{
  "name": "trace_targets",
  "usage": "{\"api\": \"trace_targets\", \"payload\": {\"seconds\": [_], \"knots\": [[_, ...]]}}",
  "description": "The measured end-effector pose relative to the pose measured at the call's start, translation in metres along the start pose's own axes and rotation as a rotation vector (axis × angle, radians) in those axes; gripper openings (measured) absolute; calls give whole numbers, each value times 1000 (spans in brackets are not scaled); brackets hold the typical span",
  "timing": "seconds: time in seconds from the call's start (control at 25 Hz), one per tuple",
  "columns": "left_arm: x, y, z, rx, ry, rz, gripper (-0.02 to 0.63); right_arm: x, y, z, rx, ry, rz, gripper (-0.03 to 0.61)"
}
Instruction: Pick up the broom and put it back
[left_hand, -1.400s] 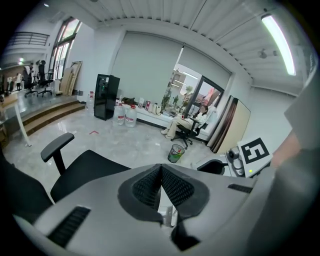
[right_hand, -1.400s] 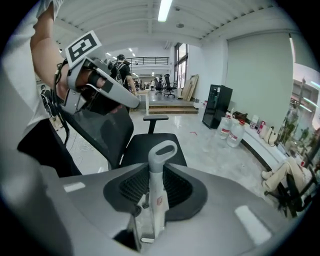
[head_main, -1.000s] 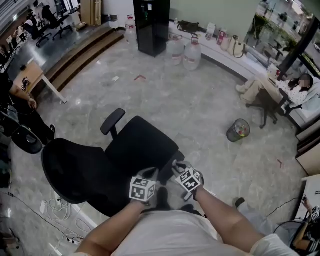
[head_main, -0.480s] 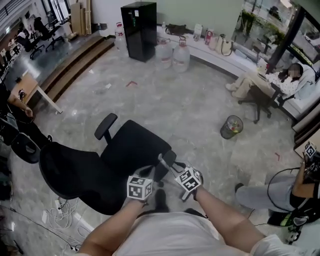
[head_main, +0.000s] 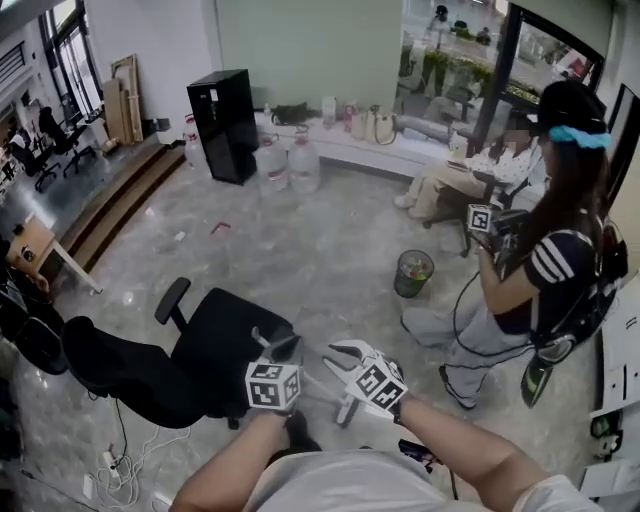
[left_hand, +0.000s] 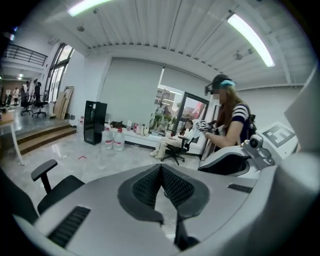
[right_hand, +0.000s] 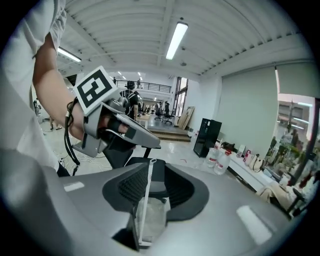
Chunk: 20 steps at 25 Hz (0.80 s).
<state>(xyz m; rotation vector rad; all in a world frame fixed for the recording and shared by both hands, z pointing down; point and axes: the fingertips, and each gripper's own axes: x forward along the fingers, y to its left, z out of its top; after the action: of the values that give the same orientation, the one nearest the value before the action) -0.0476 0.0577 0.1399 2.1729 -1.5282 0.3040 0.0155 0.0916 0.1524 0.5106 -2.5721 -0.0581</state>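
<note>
I cannot make out a broom in any view. My left gripper and right gripper are raised side by side in front of me, above the edge of a black office chair. The left gripper looks shut, its pads meeting at the tips with nothing between them. The right gripper has just opened slightly. A thin white rod stands between its jaws against the left pad, with a gap to the right pad. I cannot tell what the rod belongs to. The left gripper also shows in the right gripper view.
A person stands close on the right holding a marked device. Another person sits by the window. A wire waste bin, water bottles and a black cabinet stand farther off. Cables lie at lower left.
Both grippers have risen and the right jaws stand out more clearly. The head view has swung up and right. The standing person has come into view, and the chair sits further left.
</note>
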Motion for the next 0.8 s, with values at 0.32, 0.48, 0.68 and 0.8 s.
{"api": "trace_targets", "payload": {"seconds": [0.32,0.48,0.68,0.8], "knots": [[-36,-158,43,58,-94,-99,8,-147,-14,51,204,-169,-121,36],[-45,-198,62,85,-114,-128,8,-179,-17,67,237,-219,-177,4],[-47,-215,70,101,-119,-126,8,-196,-22,64,295,-249,-206,3],[-47,-217,73,92,-123,-109,8,-202,-27,64,310,-261,-211,2]]}}
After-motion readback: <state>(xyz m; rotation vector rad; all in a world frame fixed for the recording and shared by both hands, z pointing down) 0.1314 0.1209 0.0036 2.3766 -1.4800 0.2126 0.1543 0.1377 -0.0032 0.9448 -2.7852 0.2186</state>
